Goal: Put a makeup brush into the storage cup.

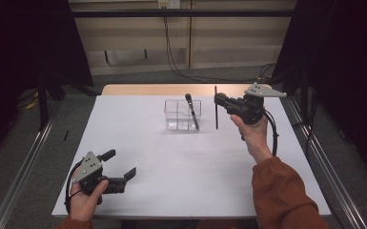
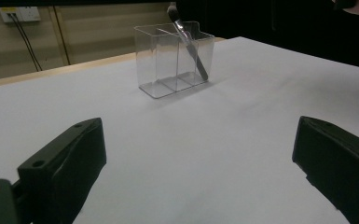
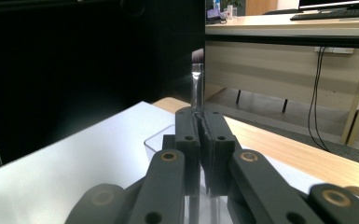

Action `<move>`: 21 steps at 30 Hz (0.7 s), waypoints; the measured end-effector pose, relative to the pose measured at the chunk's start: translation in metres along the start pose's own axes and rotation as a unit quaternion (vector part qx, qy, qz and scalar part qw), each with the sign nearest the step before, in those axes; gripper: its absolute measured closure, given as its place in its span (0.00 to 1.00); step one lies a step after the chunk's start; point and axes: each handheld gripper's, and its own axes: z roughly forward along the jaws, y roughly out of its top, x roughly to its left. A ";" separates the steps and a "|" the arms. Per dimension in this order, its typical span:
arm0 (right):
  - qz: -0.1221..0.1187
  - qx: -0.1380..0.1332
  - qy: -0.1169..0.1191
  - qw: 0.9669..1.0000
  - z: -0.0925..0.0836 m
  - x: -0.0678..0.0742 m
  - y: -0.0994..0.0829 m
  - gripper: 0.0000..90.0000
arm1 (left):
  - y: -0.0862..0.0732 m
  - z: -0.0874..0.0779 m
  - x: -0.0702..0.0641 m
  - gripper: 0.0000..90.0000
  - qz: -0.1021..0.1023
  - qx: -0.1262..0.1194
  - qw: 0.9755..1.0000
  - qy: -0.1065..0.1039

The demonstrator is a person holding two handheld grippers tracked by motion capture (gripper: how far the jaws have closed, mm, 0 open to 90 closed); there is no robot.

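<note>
A clear plastic organizer (image 1: pixel 177 116) with divided compartments stands at the back middle of the white table. A black-handled makeup brush (image 1: pixel 191 110) leans inside its right compartment, head up. Just right of the organizer, my right gripper (image 1: pixel 218 99) is shut on a second thin brush (image 1: pixel 216 114), holding it upright above the table. In the right gripper view the jaws (image 3: pixel 200 119) pinch the brush's handle, and its silver ferrule (image 3: pixel 196 79) rises above them. My left gripper (image 1: pixel 120 163) rests open near the front left, holding nothing. Its view shows the organizer (image 2: pixel 168 60) and leaning brush (image 2: pixel 189 46) ahead.
The white table sheet (image 1: pixel 181 162) spreads wide between the two grippers. A wooden strip (image 1: pixel 171 89) runs along the table's far edge. Cables (image 1: pixel 171 52) hang on the wall behind. Metal rails flank the table on both sides.
</note>
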 end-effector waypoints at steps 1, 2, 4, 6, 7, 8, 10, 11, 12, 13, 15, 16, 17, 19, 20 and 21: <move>0.002 0.000 0.001 1.000 0.002 -0.001 0.001 0.96 | 0.000 0.000 0.000 0.03 0.001 0.000 1.000 0.000; 0.005 -0.001 0.002 1.000 0.004 -0.002 0.002 0.96 | 0.000 0.000 0.000 0.03 0.000 0.000 1.000 0.000; 0.009 -0.002 0.003 1.000 0.008 -0.003 0.003 0.96 | 0.000 0.000 0.000 0.03 0.001 0.001 1.000 0.000; 0.006 0.000 0.003 1.000 0.012 -0.004 0.005 0.96 | 0.000 0.000 0.000 0.03 0.001 0.001 1.000 0.000; 0.006 0.001 0.004 1.000 0.014 -0.004 0.006 0.96 | 0.000 0.001 0.000 0.03 0.001 0.001 1.000 0.000; 0.003 0.001 0.004 1.000 0.017 -0.004 0.006 0.96 | 0.000 0.001 0.000 0.03 0.000 0.001 1.000 -0.001; 0.002 0.000 0.009 1.000 0.022 -0.005 0.007 0.96 | 0.000 0.002 0.001 0.03 0.002 0.002 1.000 -0.002; 0.005 -0.003 0.010 1.000 0.025 -0.005 0.007 0.96 | 0.000 0.002 0.000 0.03 0.002 0.002 1.000 -0.002; 0.008 -0.005 0.013 1.000 0.029 -0.005 0.006 0.96 | 0.000 0.002 0.000 0.03 0.002 0.003 1.000 -0.002; 0.010 -0.004 0.015 1.000 0.032 -0.004 0.005 0.96 | 0.000 0.002 0.000 0.03 0.003 0.002 1.000 -0.003; 0.007 0.001 0.017 1.000 0.039 -0.004 0.004 0.96 | 0.000 0.001 0.001 0.03 0.003 0.002 1.000 -0.002; 0.007 0.003 0.017 1.000 0.042 -0.003 0.003 0.96 | 0.000 0.002 0.001 0.03 0.002 0.002 1.000 -0.002; 0.005 0.005 0.018 1.000 0.045 -0.003 0.003 0.96 | -0.001 0.002 0.002 0.03 0.001 0.003 1.000 -0.002; 0.006 0.006 0.016 1.000 0.050 -0.003 0.003 0.96 | -0.001 0.002 0.002 0.03 0.001 0.003 1.000 -0.003; 0.006 0.007 0.018 1.000 0.052 -0.004 0.004 0.96 | -0.001 0.002 0.001 0.03 0.001 0.004 1.000 -0.002; 0.005 0.009 0.016 1.000 0.054 -0.003 0.004 0.96 | 0.000 0.003 0.001 0.03 0.002 0.004 1.000 -0.003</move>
